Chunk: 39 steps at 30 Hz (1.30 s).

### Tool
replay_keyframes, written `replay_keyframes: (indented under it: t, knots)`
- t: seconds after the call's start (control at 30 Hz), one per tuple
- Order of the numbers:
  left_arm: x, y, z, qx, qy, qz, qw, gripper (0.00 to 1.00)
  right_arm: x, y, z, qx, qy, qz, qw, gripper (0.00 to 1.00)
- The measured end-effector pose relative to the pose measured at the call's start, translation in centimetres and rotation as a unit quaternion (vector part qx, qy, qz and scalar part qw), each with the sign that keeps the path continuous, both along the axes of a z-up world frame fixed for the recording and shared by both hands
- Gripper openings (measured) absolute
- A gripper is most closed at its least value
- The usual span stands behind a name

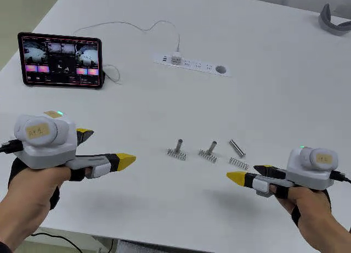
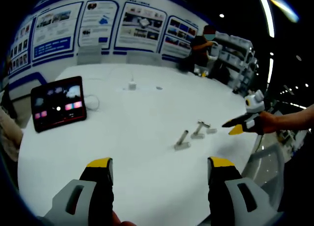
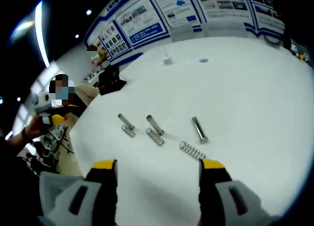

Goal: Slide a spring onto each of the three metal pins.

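Three metal pins (image 1: 211, 147) rested on the white table (image 1: 164, 209), a loose spring (image 1: 208, 156) beside each, none threaded yet. The left gripper (image 1: 109, 147) and the right gripper (image 1: 249, 172) both gaped wide, empty. Next probably came pinching the nearest spring.
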<state>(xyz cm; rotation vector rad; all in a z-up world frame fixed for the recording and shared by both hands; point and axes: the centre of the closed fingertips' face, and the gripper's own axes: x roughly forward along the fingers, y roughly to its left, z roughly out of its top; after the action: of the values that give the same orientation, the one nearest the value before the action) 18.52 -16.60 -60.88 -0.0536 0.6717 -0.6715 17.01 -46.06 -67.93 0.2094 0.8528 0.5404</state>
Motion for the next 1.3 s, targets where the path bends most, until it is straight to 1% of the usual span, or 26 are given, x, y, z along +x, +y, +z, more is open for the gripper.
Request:
replay_keyframes:
  t: [0.13,0.27,0.5,0.57,0.8,0.9,1.0,1.2,1.3]
  knots:
    - [0.1,-0.1,0.3,0.0,-0.003,-0.002,1.0,0.81,0.7,0.1,-0.4,-0.012,0.0,0.006,0.9999,0.63]
    - [0.1,-0.2,0.4,0.002,-0.003,-0.003,1.0,0.8,1.2,0.3,-0.4,-0.02,-0.002,0.01,0.9997,0.58]
    - [0.0,0.1,0.5,0.005,-0.003,0.0,1.0,0.8,3.2,-0.8,-0.6,-0.044,-0.007,0.007,0.999,0.45]
    - [-0.1,0.2,0.5,0.005,-0.003,0.002,1.0,0.8,4.0,-1.3,-0.9,-0.052,-0.007,0.006,0.9986,0.42]
    - [-0.5,0.4,0.3,0.008,0.001,0.005,1.0,0.8,5.5,-2.1,-1.7,-0.075,-0.006,0.004,0.9972,0.32]
    - [-0.6,0.5,0.1,0.011,0.003,0.005,0.9999,0.8,6.1,-2.3,-2.2,-0.082,-0.001,0.002,0.9967,0.3]
    - [-0.7,0.7,0.0,0.012,0.005,0.007,0.9999,0.8,6.7,-2.3,-2.4,-0.086,-0.002,0.004,0.9963,0.28]
    - [-0.9,0.9,-0.4,0.015,0.009,0.01,0.9998,0.8,7.5,-2.1,-3.1,-0.104,0.005,0.018,0.9944,0.25]
    - [-1.0,0.8,-0.7,0.019,0.012,0.007,0.9997,0.8,7.9,-1.8,-3.3,-0.101,0.007,0.023,0.9946,0.25]
